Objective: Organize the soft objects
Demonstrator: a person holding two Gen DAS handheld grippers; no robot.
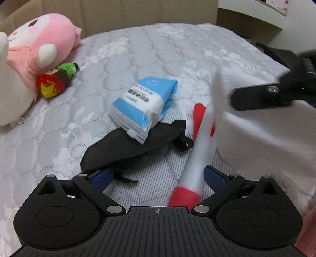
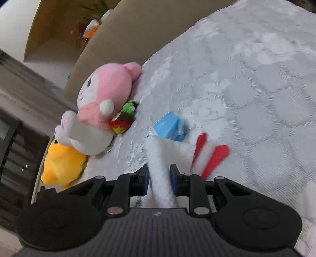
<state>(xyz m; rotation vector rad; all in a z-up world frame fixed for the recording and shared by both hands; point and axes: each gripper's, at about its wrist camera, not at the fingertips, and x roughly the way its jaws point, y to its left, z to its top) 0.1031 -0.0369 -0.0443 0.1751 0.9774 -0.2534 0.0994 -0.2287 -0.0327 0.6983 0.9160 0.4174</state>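
Note:
In the left wrist view my left gripper [image 1: 158, 176] stands open low over the mattress. A white roll with red ends [image 1: 194, 158] lies between its jaws, close to the right pad [image 1: 214, 176], and nothing presses on it. A black cloth [image 1: 126, 150] lies by the left pad, with a blue and white tissue pack [image 1: 144, 106] resting on it. My right gripper [image 2: 159, 176] is shut on a white cloth [image 2: 158, 166]. That cloth [image 1: 256, 128] hangs blurred at the right of the left wrist view, under the right gripper [image 1: 262, 94].
A pink and white plush [image 2: 106, 94] lies at the bed's left edge beside a yellow plush [image 2: 61, 164] and a small doll with a green hat [image 2: 126, 114]. Red strips [image 2: 214, 158] and the tissue pack [image 2: 169, 127] lie on the grey quilted mattress [image 2: 256, 98]. A beige headboard [image 1: 138, 11] stands behind.

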